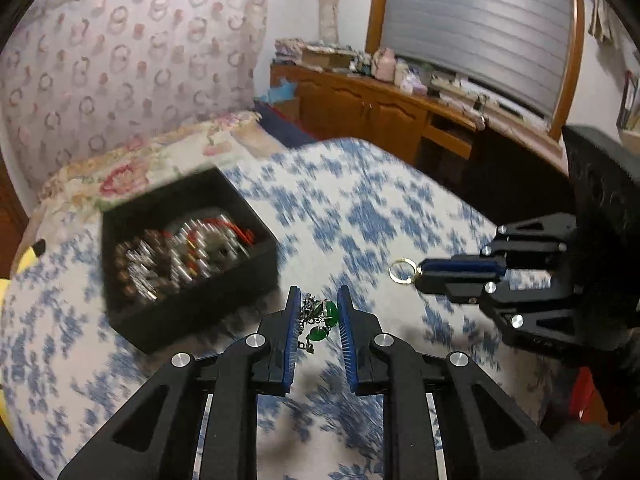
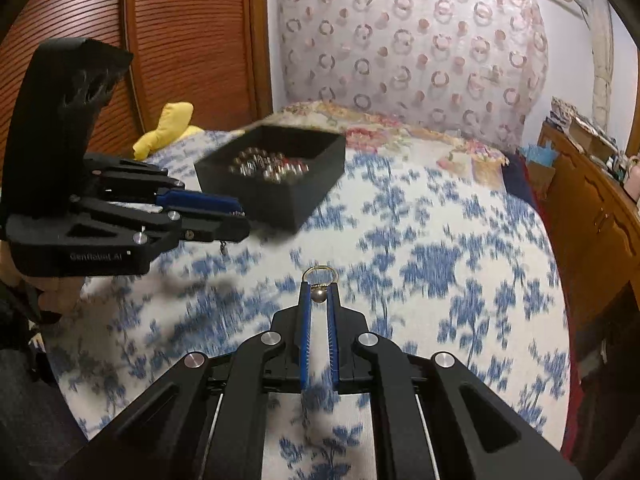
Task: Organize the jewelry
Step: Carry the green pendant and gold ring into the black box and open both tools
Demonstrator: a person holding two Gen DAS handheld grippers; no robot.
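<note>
My left gripper [image 1: 319, 295] is shut on a silver ornament with green stones [image 1: 322, 316], held above the bed. It also shows at the left of the right wrist view [image 2: 240, 222], with a bit of chain hanging below it. My right gripper [image 2: 319, 287] is shut on a gold ring with a small pearl [image 2: 319, 276]; the ring sticks out past the fingertips. In the left wrist view the right gripper [image 1: 419, 276] is at the right, with the gold ring [image 1: 402, 271] at its tip. A black jewelry box [image 1: 188, 256], full of beads and bracelets, sits on the bed to the left; it also shows in the right wrist view [image 2: 276, 176].
The bed has a blue-and-white floral cover [image 2: 420, 240]. A floral pillow [image 1: 132, 168] and a patterned headboard [image 1: 132, 52] lie behind the box. A wooden dresser [image 1: 380, 108] with clutter stands on the right. A yellow plush toy [image 2: 168, 128] lies by the wooden slatted door [image 2: 180, 40].
</note>
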